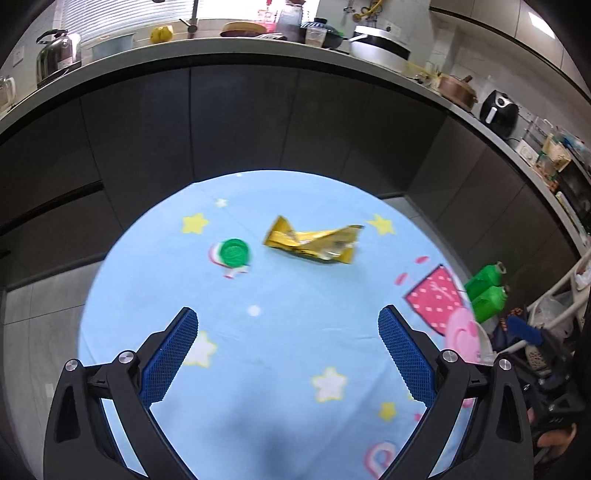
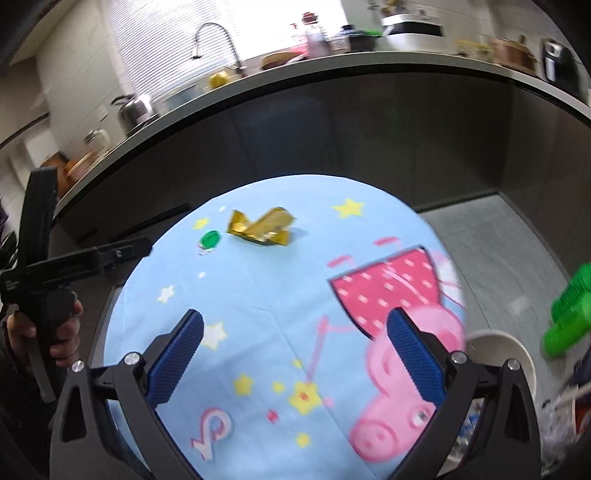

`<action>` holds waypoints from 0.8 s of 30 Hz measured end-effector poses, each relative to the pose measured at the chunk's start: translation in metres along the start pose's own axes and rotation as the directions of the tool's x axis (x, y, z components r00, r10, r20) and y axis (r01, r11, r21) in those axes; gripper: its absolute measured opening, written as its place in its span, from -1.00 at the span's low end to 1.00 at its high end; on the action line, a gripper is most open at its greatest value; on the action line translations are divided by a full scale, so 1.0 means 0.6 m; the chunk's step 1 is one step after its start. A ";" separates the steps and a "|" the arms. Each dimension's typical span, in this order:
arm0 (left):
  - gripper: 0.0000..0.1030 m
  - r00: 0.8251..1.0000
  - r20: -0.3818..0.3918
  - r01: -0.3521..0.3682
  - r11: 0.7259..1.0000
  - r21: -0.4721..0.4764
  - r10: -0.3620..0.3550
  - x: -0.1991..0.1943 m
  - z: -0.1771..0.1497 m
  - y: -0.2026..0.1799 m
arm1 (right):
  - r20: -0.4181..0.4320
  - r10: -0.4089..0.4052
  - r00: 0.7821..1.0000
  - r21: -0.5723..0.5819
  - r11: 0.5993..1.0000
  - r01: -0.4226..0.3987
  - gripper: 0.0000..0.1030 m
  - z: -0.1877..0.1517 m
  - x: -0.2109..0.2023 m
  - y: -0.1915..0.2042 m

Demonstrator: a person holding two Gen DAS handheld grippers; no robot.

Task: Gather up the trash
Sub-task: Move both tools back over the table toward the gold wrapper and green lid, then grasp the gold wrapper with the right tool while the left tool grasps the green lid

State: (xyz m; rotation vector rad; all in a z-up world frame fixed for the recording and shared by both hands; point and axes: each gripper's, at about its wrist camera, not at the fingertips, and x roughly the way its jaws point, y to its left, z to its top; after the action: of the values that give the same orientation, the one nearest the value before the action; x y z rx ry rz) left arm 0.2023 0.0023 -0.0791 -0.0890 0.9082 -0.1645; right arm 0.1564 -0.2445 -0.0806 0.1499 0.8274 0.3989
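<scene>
Claws both spread and empty, my left claw (image 1: 288, 325) and right claw (image 2: 295, 328) over the tabletop (image 1: 280, 369), crumpled yellow wrapper (image 1: 314, 243) and green cap (image 1: 233, 252) lying near each other farther ahead, uncollected, so pickup not yet begun.

Bright daylight comes in through the window blinds (image 1: 129, 14) at the back and washes them out to white. The dark cupboards (image 1: 240, 122) below look dim. Both pictures bend into a round shape, with black corners. The yellow wrapper (image 1: 314, 242) looks smeared, maybe from movement. A soft shadow lies on the blue cloth (image 1: 258, 424) near the bottom.
</scene>
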 end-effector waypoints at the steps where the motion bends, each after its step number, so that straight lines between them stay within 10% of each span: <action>1: 0.83 1.000 -0.001 -0.014 1.000 0.005 0.014 0.006 0.004 0.014 | -0.006 0.017 1.000 -0.022 1.000 -0.018 0.93 0.012 0.015 0.013; 10: 0.74 0.997 -0.029 -0.068 0.992 0.107 0.071 0.065 0.023 0.076 | -0.104 0.042 0.994 -0.218 0.974 -0.064 0.93 0.122 0.196 0.084; 24: 0.30 0.994 -0.111 -0.006 0.989 0.148 0.023 0.152 0.051 0.094 | -0.236 0.101 0.966 -0.206 0.967 -0.151 0.93 0.158 0.338 0.051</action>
State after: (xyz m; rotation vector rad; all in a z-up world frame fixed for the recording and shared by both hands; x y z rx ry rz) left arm 0.2877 0.0414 -0.1395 0.0648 1.0055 -0.2243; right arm 0.3410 -0.1328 -0.1473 -0.0527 0.9914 0.6349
